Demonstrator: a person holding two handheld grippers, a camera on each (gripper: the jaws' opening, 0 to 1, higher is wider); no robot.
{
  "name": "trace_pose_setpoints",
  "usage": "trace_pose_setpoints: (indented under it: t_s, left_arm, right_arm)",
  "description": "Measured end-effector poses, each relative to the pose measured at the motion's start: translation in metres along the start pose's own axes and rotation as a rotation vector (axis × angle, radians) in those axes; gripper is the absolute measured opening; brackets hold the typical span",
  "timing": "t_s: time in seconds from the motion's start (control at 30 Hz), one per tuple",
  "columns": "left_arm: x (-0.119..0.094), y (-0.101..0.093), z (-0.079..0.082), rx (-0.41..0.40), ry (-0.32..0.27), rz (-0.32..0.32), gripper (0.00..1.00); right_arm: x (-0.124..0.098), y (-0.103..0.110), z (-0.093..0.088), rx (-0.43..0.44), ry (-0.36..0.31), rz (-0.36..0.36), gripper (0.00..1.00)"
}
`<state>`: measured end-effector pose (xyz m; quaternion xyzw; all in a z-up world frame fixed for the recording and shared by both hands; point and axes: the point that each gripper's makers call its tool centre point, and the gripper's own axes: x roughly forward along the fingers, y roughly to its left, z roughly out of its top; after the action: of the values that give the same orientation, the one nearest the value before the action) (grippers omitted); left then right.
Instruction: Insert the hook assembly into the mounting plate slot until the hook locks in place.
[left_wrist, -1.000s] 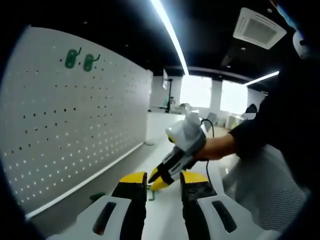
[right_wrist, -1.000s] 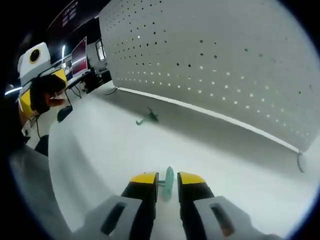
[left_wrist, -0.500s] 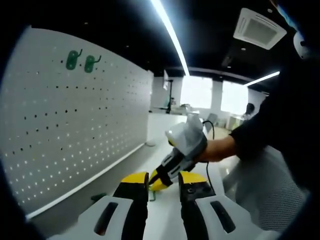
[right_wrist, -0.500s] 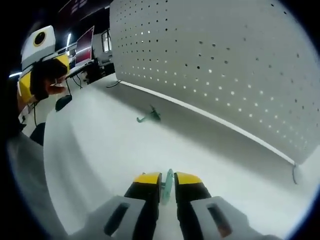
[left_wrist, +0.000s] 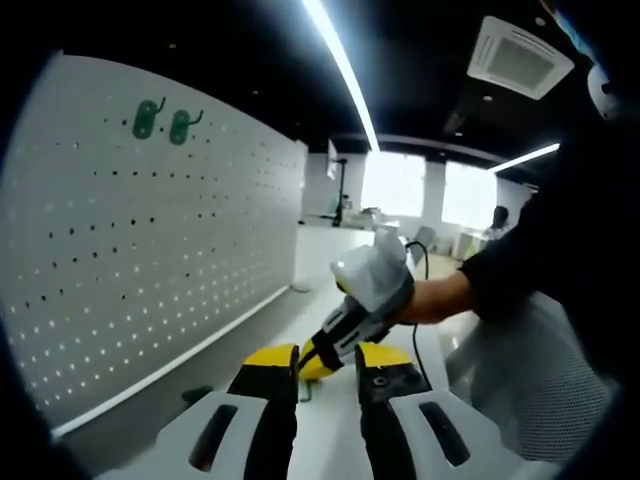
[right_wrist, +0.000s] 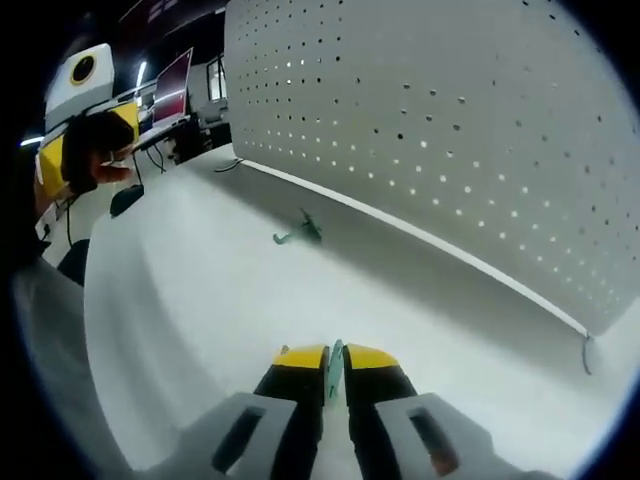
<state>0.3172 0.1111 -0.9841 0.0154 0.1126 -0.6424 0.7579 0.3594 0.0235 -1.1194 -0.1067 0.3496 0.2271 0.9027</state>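
The pegboard (right_wrist: 420, 120) is the largest item: one flat white panel, perforated with a regular grid of small round holes, standing upright along the back edge of the table (right_wrist: 200, 310). The table is one smooth, matt white surface.

Compared with one second ago, the right gripper (right_wrist: 335, 357) has narrowed its gap: the two yellow-tipped jaws now press against a green hook (right_wrist: 336, 358), a thin flat plastic piece standing on edge between them at the table surface. A second ago the jaws stood apart on either side of it. In the left gripper view, the left gripper (left_wrist: 328, 362) jaws stand closer together than before, with a gap remaining and nothing between them. The right gripper (left_wrist: 318, 357) appears there just beyond the left jaw tips, slightly further down than a second ago.

Count of green hooks: four. Two hung hooks (left_wrist: 160, 119) are mounted side by side near the top of the pegboard (left_wrist: 150, 250), each an oval plate with a curved prong. One loose hook (right_wrist: 298, 234) lies on the table near the foot of the pegboard, well apart from the right gripper. The fourth is the one pinched.
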Motion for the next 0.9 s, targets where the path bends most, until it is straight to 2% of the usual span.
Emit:
trace_pose_setpoints:
  t_s: [0.9]
  left_arm:
    - [-0.0003,0.0005,-0.0006,0.0,0.002,0.003,0.22]
  right_arm:
    - [-0.0019,-0.004,0.0003,-0.007,-0.007,-0.007,0.0]
